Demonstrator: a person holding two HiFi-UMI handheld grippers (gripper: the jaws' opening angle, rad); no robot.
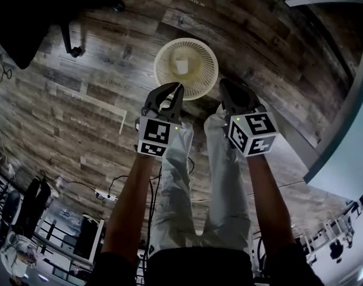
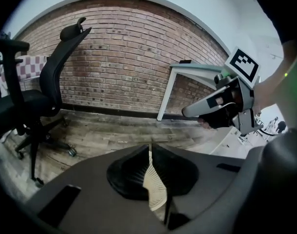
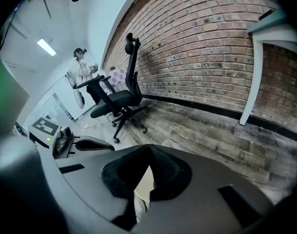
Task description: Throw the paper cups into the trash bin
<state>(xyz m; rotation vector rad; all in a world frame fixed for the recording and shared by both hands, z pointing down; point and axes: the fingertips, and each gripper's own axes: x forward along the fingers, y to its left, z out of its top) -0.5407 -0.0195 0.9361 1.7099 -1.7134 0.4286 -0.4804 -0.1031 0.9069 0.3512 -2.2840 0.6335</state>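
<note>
A round cream mesh trash bin (image 1: 196, 82) stands on the wooden floor just ahead of both grippers, with a paper cup (image 1: 181, 65) lying inside it. My left gripper (image 1: 178, 88) hangs over the bin's near rim, its jaws shut tip to tip with nothing between them. In the left gripper view the bin's mesh (image 2: 156, 189) shows through the slit under the closed jaws (image 2: 149, 147). My right gripper (image 1: 224, 86) is level with the bin's right rim. Its jaws (image 3: 149, 149) also meet at the tips and hold nothing.
A black office chair (image 2: 46, 96) (image 3: 117, 99) stands to the left on the floor. A table with white legs (image 2: 187, 69) (image 3: 255, 72) sits against the brick wall at the right. A person (image 3: 80, 67) stands far off. Cables and a power strip (image 1: 104, 194) lie behind.
</note>
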